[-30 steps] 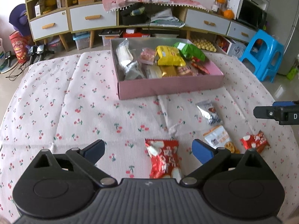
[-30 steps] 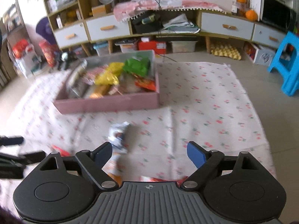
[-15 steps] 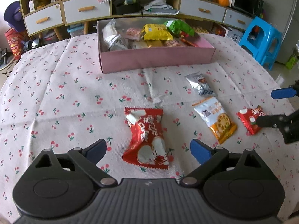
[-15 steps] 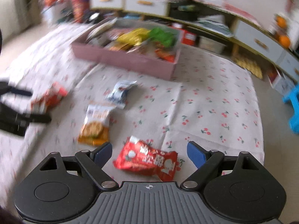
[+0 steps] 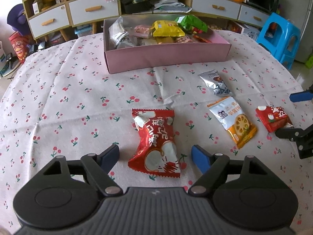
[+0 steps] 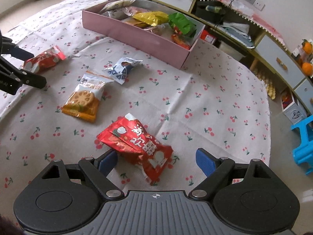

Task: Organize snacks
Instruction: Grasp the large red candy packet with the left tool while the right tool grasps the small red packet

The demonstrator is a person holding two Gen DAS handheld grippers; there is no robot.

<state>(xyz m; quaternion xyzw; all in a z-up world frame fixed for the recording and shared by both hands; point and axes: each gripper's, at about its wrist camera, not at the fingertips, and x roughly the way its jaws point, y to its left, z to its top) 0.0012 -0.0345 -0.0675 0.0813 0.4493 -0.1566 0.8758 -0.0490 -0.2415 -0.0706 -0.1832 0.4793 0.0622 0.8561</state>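
The pink box (image 5: 168, 55) already holds many snacks. Four packets are left on the surface: each open gripper, left gripper (image 5: 155, 156) and right gripper (image 6: 156, 159), has one red packet (image 5: 156, 143) between its fingers, not yet gripped.

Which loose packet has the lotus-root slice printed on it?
The orange-and-white packet, lying between the silver packet and the small red packet; the other loose ones are red or silver.
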